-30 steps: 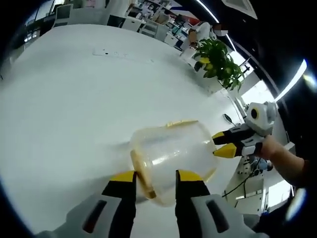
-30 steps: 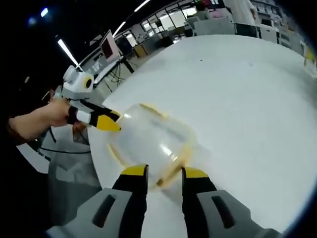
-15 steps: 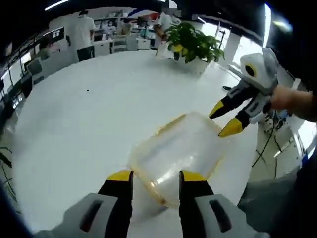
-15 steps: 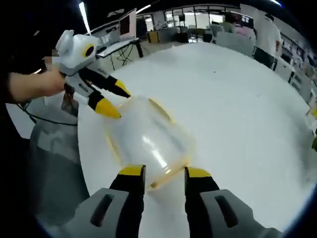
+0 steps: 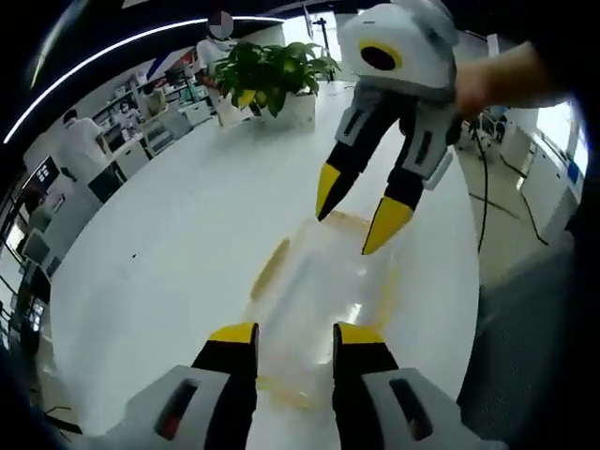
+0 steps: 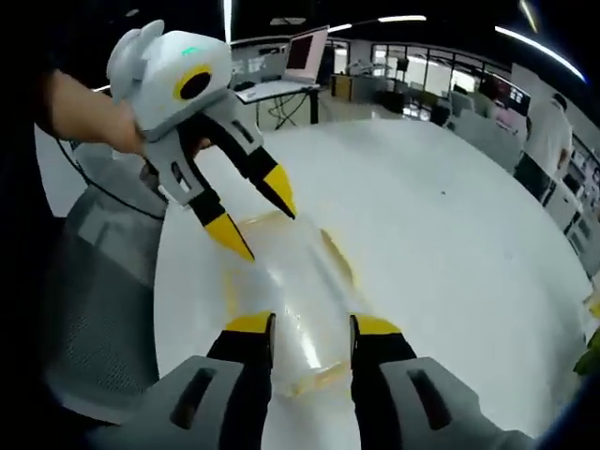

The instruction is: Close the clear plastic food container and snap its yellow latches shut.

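On table [image 5: 141, 244] — container [image 5: 319, 300] (clear) | left claw [image 5: 292, 330], right claw [image 6: 306, 323] spread

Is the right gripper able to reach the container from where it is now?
Probably yes. The right gripper, jaws open, already points at the container on the table, with nothing between.

Table: large, white, round-edged [image 5: 169, 253].
Plant: green, leafy, at the table's far edge [image 5: 267, 73].
Beyond: office desks [image 6: 281, 89], a monitor [image 6: 306, 54].
Light: ceiling strip lights [image 6: 542, 42].
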Tool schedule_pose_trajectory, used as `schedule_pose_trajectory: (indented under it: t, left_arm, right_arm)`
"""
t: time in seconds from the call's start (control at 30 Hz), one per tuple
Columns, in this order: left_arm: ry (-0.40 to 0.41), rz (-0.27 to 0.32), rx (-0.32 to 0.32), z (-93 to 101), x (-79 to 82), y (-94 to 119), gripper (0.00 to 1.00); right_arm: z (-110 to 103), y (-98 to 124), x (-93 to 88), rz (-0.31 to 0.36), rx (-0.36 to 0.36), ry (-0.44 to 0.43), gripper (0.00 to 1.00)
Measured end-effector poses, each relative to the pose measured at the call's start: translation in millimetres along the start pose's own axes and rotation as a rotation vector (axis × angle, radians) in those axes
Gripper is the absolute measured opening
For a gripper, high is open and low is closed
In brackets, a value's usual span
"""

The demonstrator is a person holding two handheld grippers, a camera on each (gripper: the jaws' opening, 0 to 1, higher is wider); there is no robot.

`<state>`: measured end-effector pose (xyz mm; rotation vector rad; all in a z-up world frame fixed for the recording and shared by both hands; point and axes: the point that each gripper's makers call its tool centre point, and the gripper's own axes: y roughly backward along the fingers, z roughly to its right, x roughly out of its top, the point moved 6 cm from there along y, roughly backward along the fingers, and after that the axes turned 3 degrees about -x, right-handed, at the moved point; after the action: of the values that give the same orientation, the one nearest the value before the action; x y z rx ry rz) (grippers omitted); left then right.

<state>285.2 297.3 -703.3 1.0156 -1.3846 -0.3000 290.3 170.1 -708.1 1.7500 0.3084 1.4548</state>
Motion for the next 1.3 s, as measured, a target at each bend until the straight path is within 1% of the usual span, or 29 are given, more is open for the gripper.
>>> schedule_pose_trajectory:
  t: [0.03,0.07,0.13,0.23,0.3,0.4,0.53,0.6,0.63,0.67,0.77,0.83,0.9,1.0,1.03,1.1,1.13,1.17,1.2,1.23,1.3]
  left_arm:
    - [-0.036,0.003,-0.003,1.3,2.3,-0.8,0.24]
    - [-0.047,0.000,-0.010,4.0,2.9,-2.2,0.24]
    - [-0.058,-0.005,-0.037,8.7,3.8,-5.7,0.24]
    - [-0.063,0.008,-0.073,13.0,5.6,-9.6,0.23]
    - [-0.076,0.009,-0.077,13.1,6.9,-11.2,0.23]
    - [-0.076,0.016,-0.089,13.7,9.4,-11.8,0.23]
    - [-0.075,0.016,-0.099,16.3,8.7,-10.3,0.23]
    - [-0.074,0.009,-0.091,17.2,7.4,-9.5,0.25]
    - [-0.059,0.006,-0.091,18.3,6.9,-9.0,0.28]
    - [-0.054,0.013,-0.094,21.2,7.7,-7.6,0.29]
    - [-0.081,0.011,-0.096,28.2,7.0,-6.8,0.30]
    - [-0.104,0.004,-0.100,32.1,6.6,-7.5,0.32]
    - [-0.125,-0.002,-0.105,35.6,6.2,-9.5,0.33]
    - [-0.144,0.003,-0.105,38.6,8.5,-11.9,0.36]
    - [-0.154,0.002,-0.105,39.1,8.7,-13.2,0.38]
    - [-0.174,-0.005,-0.115,41.0,8.5,-16.6,0.47]
    - [-0.189,-0.011,-0.125,42.6,8.2,-18.7,0.50]
    - [-0.210,-0.026,-0.120,42.1,7.2,-20.1,0.50]
    - [-0.229,-0.031,-0.118,41.4,6.8,-21.2,0.50]
    - [-0.243,-0.036,-0.117,40.8,6.4,-22.6,0.48]
    - [-0.251,-0.048,-0.116,40.8,5.2,-24.9,0.48]
  right_arm:
    - [-1.8,-3.8,3.0,0.008,0.017,0.005,0.30]
    - [-2.9,-6.1,5.1,0.010,0.023,0.007,0.30]
    - [-7.1,-11.4,10.9,0.021,0.041,0.020,0.29]
    - [-10.0,-18.1,14.5,0.010,0.042,0.058,0.34]
    - [-11.9,-20.9,15.5,0.000,0.060,0.070,0.33]
    - [-12.3,-24.0,16.5,-0.008,0.061,0.092,0.33]
    - [-11.3,-24.2,22.0,0.008,0.059,0.098,0.31]
    - [-10.9,-24.4,25.8,0.018,0.057,0.095,0.30]
    - [-10.7,-25.1,27.2,0.022,0.056,0.089,0.31]
    - [-10.6,-25.9,28.0,0.023,0.055,0.086,0.32]
    - [-10.3,-30.3,28.9,0.018,0.060,0.098,0.32]
    - [-6.7,-33.6,29.1,0.000,0.056,0.120,0.32]
    - [-3.6,-34.8,31.9,-0.003,0.059,0.122,0.33]
    - [0.3,-36.1,36.1,-0.011,0.065,0.127,0.34]
    - [1.0,-36.8,37.3,-0.014,0.070,0.125,0.34]
    - [2.7,-38.8,39.3,-0.021,0.077,0.124,0.35]
    - [5.4,-41.4,39.9,-0.038,0.084,0.134,0.35]
    - [6.7,-42.3,38.1,-0.059,0.094,0.137,0.36]
    - [7.5,-43.5,36.8,-0.078,0.111,0.137,0.36]
    - [8.6,-44.9,34.1,-0.115,0.137,0.145,0.35]
    - [11.3,-47.5,33.0,-0.150,0.159,0.159,0.36]
